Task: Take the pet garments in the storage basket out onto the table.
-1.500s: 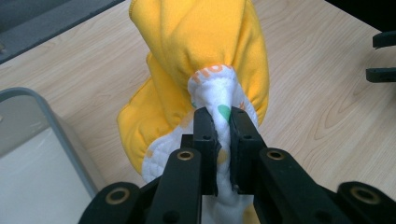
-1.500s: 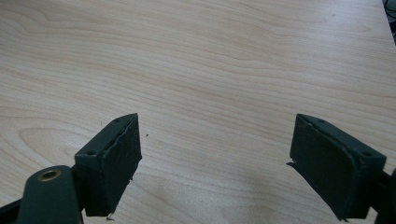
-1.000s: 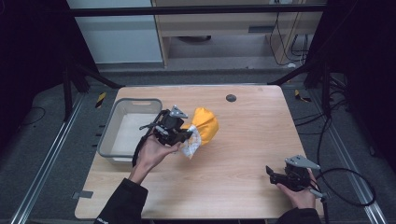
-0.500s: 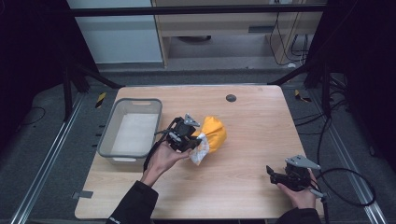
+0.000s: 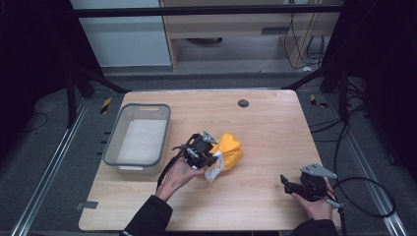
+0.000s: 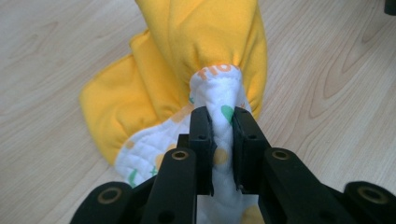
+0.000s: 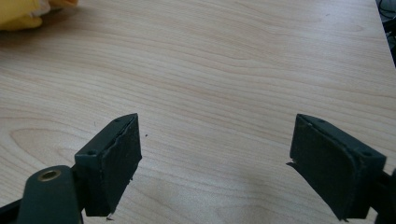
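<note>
Wooden table (image 5: 275, 128) — left tool (image 6: 219, 128) pinching yellow cloth (image 6: 205, 42); right tool (image 7: 217, 161) agape.

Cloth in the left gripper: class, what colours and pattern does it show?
The cloth is yellow outside, with a white quilted lining printed in orange and green; left gripper view shows it best.

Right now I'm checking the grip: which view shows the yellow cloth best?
The left gripper view: the yellow cloth is close, pinched. The high view shows it small; the right gripper view, a corner.
</note>
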A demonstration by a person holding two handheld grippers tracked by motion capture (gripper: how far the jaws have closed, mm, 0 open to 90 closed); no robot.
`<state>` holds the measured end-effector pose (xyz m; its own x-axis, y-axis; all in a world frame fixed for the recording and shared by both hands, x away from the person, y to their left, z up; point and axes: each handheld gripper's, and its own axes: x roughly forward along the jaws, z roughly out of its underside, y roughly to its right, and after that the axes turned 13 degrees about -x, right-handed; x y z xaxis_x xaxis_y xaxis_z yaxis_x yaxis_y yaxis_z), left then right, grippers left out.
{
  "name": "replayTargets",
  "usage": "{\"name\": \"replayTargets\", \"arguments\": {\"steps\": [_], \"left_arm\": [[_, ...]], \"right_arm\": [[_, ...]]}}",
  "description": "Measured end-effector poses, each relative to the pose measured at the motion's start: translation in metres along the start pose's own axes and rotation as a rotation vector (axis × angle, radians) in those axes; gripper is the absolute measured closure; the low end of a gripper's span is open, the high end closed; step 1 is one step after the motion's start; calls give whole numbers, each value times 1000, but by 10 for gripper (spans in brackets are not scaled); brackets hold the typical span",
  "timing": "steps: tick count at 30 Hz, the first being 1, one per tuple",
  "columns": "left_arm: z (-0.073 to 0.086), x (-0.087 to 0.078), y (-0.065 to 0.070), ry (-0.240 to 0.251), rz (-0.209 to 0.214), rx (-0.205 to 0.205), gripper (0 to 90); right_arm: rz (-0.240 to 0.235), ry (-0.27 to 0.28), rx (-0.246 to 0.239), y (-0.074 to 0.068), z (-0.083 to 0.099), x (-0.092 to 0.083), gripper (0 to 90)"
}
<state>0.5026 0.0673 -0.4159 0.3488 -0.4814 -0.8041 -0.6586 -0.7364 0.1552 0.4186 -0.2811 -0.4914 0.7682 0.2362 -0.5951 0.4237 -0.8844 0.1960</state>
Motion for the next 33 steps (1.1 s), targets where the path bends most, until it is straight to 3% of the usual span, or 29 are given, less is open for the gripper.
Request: {"name": "replayTargets", "arguments": {"steps": [9,20,27,33], "left_arm": [[5,9,1,-11,14,8,707],[8,16,2,-20,-1,35,486],[12,10,4,6,19,76,358],[16,2,3,28,29,98,301]], "right_arm": [[-3,-4,0,0,0,0,163],[-5,-6,1,0,0,0,162],[-5,-6,3,0,1,1,160],[-4,-5,0,0,1,0,156]]}}
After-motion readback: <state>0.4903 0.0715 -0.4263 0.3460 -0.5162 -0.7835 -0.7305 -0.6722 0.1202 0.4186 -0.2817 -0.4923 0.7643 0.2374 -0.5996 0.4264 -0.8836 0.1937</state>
